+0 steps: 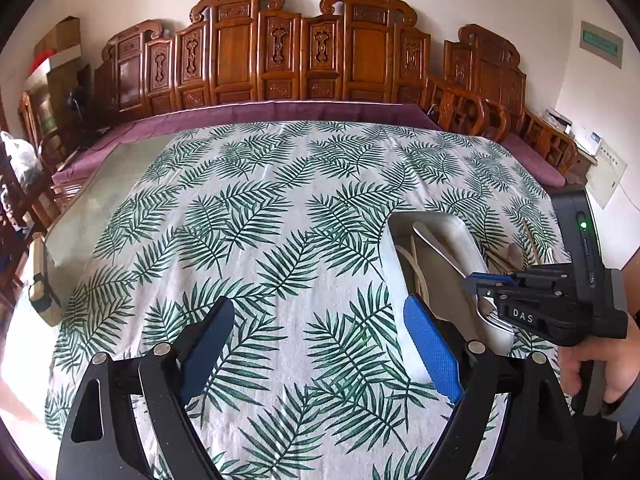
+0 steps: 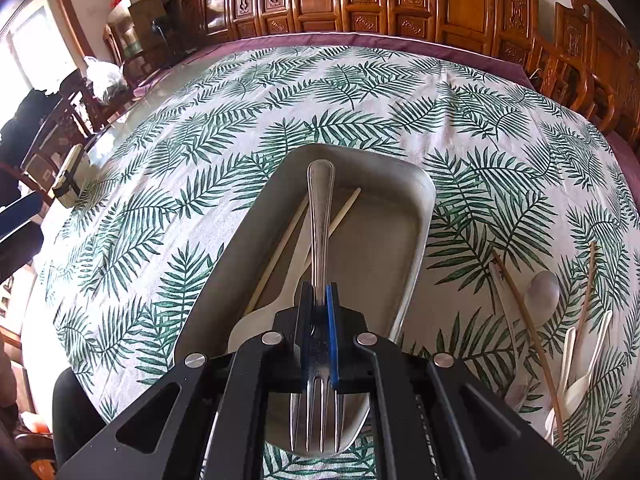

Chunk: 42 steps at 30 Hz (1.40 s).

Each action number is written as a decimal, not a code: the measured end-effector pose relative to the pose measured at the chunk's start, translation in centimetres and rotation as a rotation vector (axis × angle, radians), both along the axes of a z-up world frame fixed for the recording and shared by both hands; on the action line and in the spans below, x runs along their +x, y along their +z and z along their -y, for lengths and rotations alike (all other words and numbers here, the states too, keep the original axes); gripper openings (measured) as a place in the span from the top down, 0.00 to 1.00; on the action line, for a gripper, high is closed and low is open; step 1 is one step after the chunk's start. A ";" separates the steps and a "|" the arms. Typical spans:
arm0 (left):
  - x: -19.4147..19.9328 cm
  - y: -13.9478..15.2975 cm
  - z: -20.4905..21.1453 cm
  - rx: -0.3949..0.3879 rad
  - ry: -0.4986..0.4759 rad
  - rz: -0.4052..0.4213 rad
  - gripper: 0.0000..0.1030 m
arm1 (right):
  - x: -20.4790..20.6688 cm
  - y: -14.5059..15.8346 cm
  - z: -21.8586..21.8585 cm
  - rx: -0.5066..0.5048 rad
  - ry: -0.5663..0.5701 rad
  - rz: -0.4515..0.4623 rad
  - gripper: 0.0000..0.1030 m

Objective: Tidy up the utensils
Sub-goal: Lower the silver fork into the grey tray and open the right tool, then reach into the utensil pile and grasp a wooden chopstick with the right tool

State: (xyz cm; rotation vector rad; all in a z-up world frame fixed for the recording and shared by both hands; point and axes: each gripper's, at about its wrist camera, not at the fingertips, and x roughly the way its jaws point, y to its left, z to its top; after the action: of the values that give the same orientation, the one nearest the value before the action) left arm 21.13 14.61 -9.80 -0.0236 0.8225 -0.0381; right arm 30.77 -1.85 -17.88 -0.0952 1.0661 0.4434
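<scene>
Now the right gripper (image 2: 319,320) pinches a metal fork (image 2: 320,240) by its neck above the grey tray (image 2: 416,216), handle pointing away; the left gripper (image 1: 320,340) hangs spread and empty beside it. Released from this tilt, the fork could clatter onto the chopsticks (image 2: 280,248) and white spoon (image 2: 264,316) already inside, or slide crooked.

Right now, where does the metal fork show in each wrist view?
Left wrist: fork at right, only its tines visible below the right gripper, over the tray.
Right wrist: centre-bottom, clamped between the jaws, handle pointing away over the tray.
Shared landmark: the grey tray on the leaf-print cloth.
</scene>
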 end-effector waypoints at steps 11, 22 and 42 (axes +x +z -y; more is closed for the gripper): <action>-0.7 0.3 0.6 0.026 -0.009 0.004 0.17 | -0.3 1.3 0.5 0.017 0.012 0.057 0.90; -0.8 0.7 3.9 0.013 -0.067 0.007 0.16 | -4.1 4.9 6.0 0.034 0.006 0.140 0.90; 0.0 -0.3 13.8 -0.001 -0.223 -0.020 0.16 | -7.4 3.2 19.2 -0.048 -0.094 0.129 0.89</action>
State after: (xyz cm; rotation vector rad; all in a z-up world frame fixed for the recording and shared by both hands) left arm 21.14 0.77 -10.06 0.0674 0.8423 -0.2488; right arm 23.39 -21.09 -14.68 -0.1146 0.9498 0.3225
